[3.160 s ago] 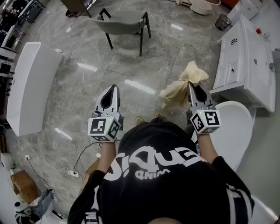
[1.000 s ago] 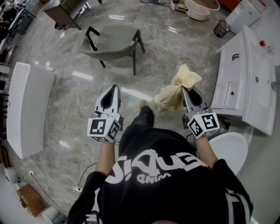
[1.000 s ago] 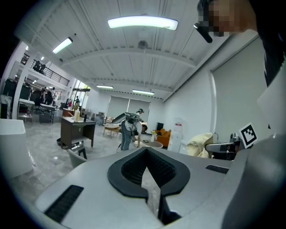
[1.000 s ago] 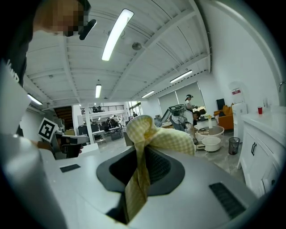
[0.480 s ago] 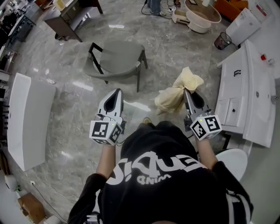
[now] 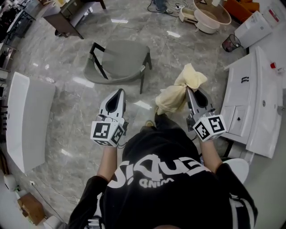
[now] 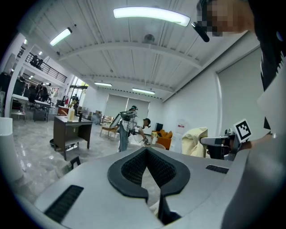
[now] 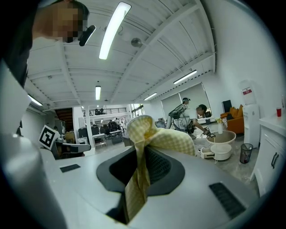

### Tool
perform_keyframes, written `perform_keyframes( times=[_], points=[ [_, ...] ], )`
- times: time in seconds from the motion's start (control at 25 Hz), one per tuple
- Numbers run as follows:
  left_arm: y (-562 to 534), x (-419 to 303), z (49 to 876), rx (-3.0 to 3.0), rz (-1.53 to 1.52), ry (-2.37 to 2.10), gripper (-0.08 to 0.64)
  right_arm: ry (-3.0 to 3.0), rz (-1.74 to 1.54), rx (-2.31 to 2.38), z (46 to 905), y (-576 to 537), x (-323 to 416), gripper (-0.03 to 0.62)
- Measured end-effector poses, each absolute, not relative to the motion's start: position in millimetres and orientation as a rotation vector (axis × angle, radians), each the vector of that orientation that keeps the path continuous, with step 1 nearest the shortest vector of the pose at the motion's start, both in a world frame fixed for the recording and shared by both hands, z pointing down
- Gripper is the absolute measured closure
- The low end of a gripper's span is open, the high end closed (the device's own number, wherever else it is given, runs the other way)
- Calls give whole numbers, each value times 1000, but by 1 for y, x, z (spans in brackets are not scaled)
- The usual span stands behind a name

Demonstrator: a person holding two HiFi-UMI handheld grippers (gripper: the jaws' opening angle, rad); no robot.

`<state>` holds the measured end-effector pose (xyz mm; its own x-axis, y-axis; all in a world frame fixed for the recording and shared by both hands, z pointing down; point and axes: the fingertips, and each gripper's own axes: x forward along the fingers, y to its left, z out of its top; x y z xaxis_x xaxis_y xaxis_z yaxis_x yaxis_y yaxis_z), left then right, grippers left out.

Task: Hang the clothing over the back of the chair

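A grey chair [image 6: 118,62] with black legs stands on the marble floor ahead of me. My right gripper [image 6: 189,91] is shut on a bunched pale yellow checked clothing [image 6: 178,93], which hangs off its tip above the floor, right of the chair. In the right gripper view the clothing [image 8: 154,136] drapes over the jaws of that gripper [image 8: 140,152] and hides the tips. My left gripper [image 6: 118,91] is held level beside it, shut and empty; its tips [image 7: 145,149] meet. The left gripper view also shows the clothing [image 7: 195,141] at the right.
A white vanity cabinet [image 6: 250,89] runs along the right, with a white round fixture [image 6: 236,164] below it. A long white tub-like object [image 6: 27,116] lies at the left. Farther off are a dark desk [image 6: 71,15], a basin [image 6: 210,11] and a mesh bin [image 6: 231,42].
I have walked forward across the floor; the chair now sits closer, while both grippers keep their pose and the right one still carries the clothing.
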<state>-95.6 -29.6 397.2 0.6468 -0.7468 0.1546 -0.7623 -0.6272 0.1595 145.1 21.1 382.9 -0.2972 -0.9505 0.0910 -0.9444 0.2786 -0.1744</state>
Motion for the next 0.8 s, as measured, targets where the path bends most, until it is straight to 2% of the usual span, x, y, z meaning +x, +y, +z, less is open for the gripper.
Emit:
perform_keyframes(
  times=[0.8],
  points=[
    [-109,-58,401,2586,154,-1383,545,2676,-343,-1584,387,-84,160,538]
  ],
)
